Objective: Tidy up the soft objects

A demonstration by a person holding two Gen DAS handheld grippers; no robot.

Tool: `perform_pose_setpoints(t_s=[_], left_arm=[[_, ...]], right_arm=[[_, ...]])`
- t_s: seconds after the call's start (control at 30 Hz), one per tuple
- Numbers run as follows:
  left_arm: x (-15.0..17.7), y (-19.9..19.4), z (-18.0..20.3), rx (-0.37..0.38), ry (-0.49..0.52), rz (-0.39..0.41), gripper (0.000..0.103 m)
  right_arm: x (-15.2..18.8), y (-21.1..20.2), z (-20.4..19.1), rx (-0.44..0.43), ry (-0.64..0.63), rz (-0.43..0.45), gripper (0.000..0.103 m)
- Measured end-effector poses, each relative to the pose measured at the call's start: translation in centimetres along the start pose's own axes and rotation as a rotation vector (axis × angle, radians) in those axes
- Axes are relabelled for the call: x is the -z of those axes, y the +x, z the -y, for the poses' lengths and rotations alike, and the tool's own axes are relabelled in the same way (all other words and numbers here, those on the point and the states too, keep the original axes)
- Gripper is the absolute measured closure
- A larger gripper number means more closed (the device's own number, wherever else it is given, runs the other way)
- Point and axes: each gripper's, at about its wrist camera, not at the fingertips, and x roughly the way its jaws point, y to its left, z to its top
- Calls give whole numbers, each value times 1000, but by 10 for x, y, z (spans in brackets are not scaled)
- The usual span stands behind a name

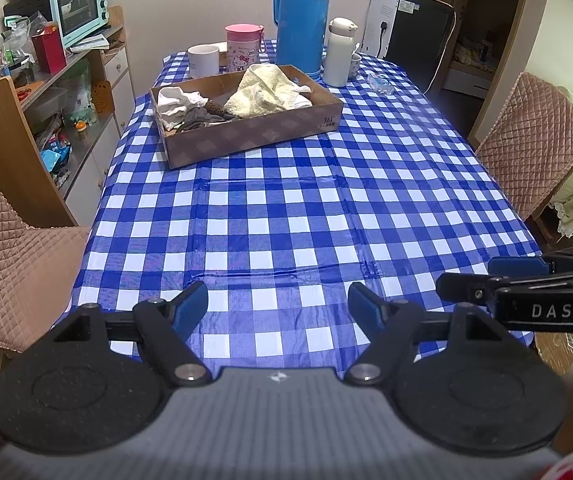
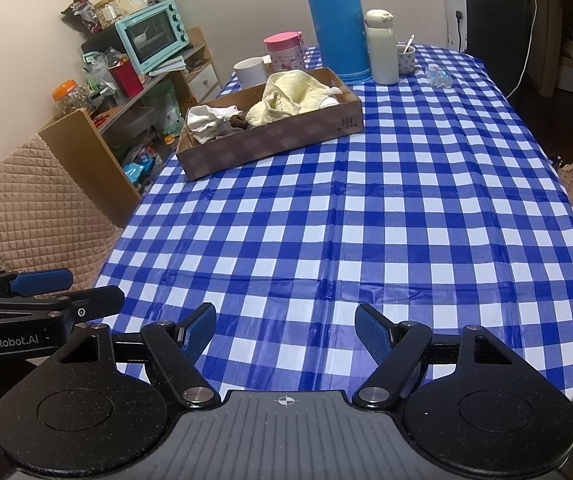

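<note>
A shallow cardboard box (image 1: 246, 136) (image 2: 270, 140) stands at the far side of the blue-checked table. Inside lie a pale yellow towel (image 1: 264, 90) (image 2: 290, 94), a white cloth (image 1: 176, 104) (image 2: 206, 118) and dark brown-grey cloths (image 1: 202, 118) (image 2: 238, 122). My left gripper (image 1: 278, 304) hovers open over the near table edge, nothing between its blue pads. My right gripper (image 2: 284, 330) is open beside it, also holding nothing. Each gripper shows in the other's view: the right gripper (image 1: 490, 276) at the right edge, the left gripper (image 2: 66, 286) at the left edge.
Behind the box stand a tall blue thermos (image 1: 302, 16) (image 2: 336, 20), a white flask (image 1: 340, 52), a pink jar (image 1: 242, 48), a white mug (image 1: 203, 60) and a small cup (image 2: 405, 59). Quilted chairs (image 1: 6, 260) (image 1: 534, 140) flank the table. A cluttered shelf with a teal oven (image 1: 80, 4) stands left.
</note>
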Motion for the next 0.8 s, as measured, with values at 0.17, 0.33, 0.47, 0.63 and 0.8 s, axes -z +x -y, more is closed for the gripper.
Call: perform_pose_setpoints(t_s=[0.17, 0.33, 0.47, 0.63, 0.8], left_arm=[[-2, 0, -1, 0, -2, -1, 28], [-2, 0, -1, -1, -3, -3, 28], [-3, 1, -2, -1, -4, -3, 28], [-3, 2, -2, -1, -3, -4, 28], [-3, 2, -2, -1, -4, -3, 28]], right_arm=[[0, 0, -1, 0, 0, 0, 27], [0, 0, -1, 0, 0, -1, 27], [-1, 0, -1, 1, 1, -1, 27], [-1, 1, -1, 1, 1, -1, 27], [-1, 1, -1, 0, 0, 0, 27]])
